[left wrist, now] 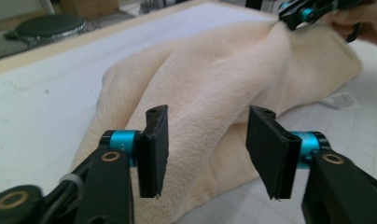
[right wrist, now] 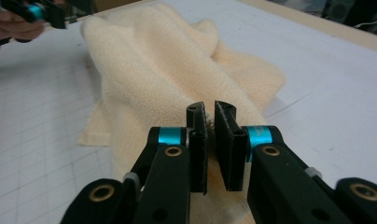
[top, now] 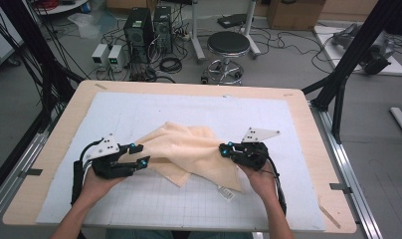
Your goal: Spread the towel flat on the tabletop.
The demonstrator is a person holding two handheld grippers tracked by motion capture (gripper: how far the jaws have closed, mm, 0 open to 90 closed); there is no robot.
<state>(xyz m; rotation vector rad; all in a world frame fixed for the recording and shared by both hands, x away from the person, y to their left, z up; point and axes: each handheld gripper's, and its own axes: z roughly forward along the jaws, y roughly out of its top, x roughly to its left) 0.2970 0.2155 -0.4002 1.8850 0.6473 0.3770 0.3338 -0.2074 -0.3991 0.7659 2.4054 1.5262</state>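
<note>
A cream towel (top: 189, 149) lies crumpled in the middle of the white mat, with a small white label (top: 226, 193) at its near edge. My left gripper (top: 140, 154) is at the towel's left end. In the left gripper view its jaws (left wrist: 207, 149) stand open, apart from the towel (left wrist: 214, 79) that lies beyond them. My right gripper (top: 224, 149) is at the towel's right side. In the right gripper view the right gripper (right wrist: 210, 116) is shut on a fold of the towel (right wrist: 154, 65). The cloth rises toward that right gripper (left wrist: 294, 14).
A white gridded mat (top: 139, 209) covers a wooden table (top: 50, 149). Beyond the far edge stand a black stool (top: 228, 45), computer towers (top: 144, 30) and cables on the floor. Black frame posts (top: 348, 55) rise at the right and left.
</note>
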